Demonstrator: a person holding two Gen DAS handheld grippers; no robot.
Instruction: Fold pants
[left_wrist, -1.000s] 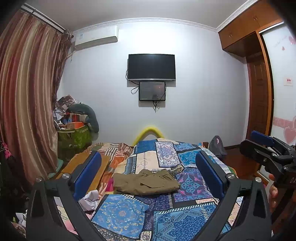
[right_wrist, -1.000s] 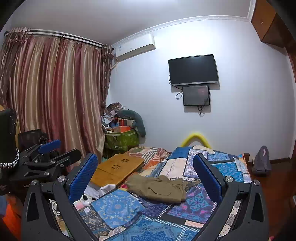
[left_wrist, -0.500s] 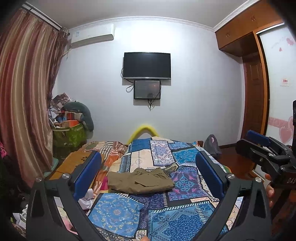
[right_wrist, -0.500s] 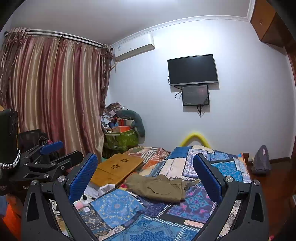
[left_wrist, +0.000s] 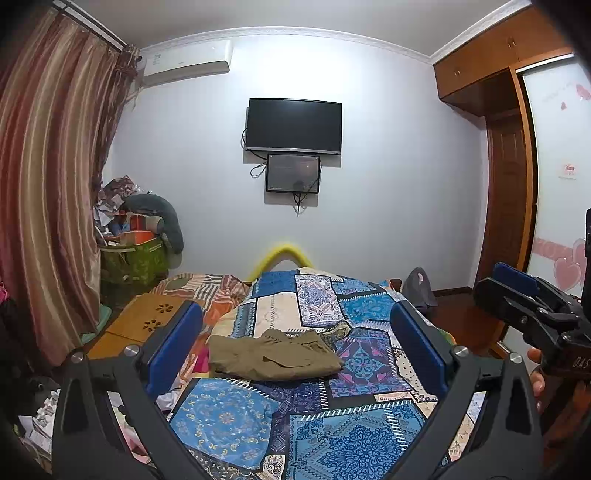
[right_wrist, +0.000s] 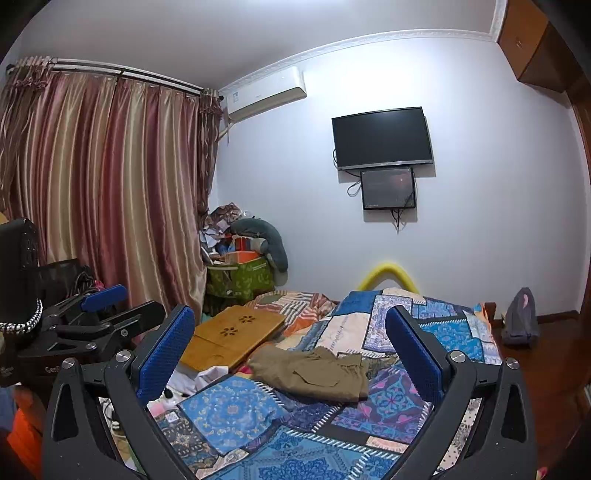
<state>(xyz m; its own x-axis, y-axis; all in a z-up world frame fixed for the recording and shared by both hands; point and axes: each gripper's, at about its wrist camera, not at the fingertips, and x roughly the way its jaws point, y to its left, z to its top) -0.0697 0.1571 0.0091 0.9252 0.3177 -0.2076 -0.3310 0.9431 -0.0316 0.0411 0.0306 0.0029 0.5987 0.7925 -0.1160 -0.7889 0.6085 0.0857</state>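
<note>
We hold both grippers up over the near end of the bed, well apart from the pants. The left gripper has its fingers spread wide with nothing between them, and the right gripper is the same: fingers wide apart, empty.

The pants lie on the patchwork quilt, toward the bed's left side, near the wooden tray that rests at that edge. They are olive-brown and sit in a loose, low heap, already doubled over at least once as far as we can judge; the top edge is rumpled and one side shows a pocket flap. Which end is the waistband we cannot tell.

We judge the cloth to be light, soft and limp, probably a cotton twill. It will drape and sag from any hold, and a single pinch would let the rest slide and bunch. It is not fragile or slippery, but the quilt under it is soft too, so a deep pinch may catch the quilt along with the cloth.

We would take hold at two corners of one short edge, one gripper on each, pinching only the top layers, then lift low and carry that edge across to the other.
</note>
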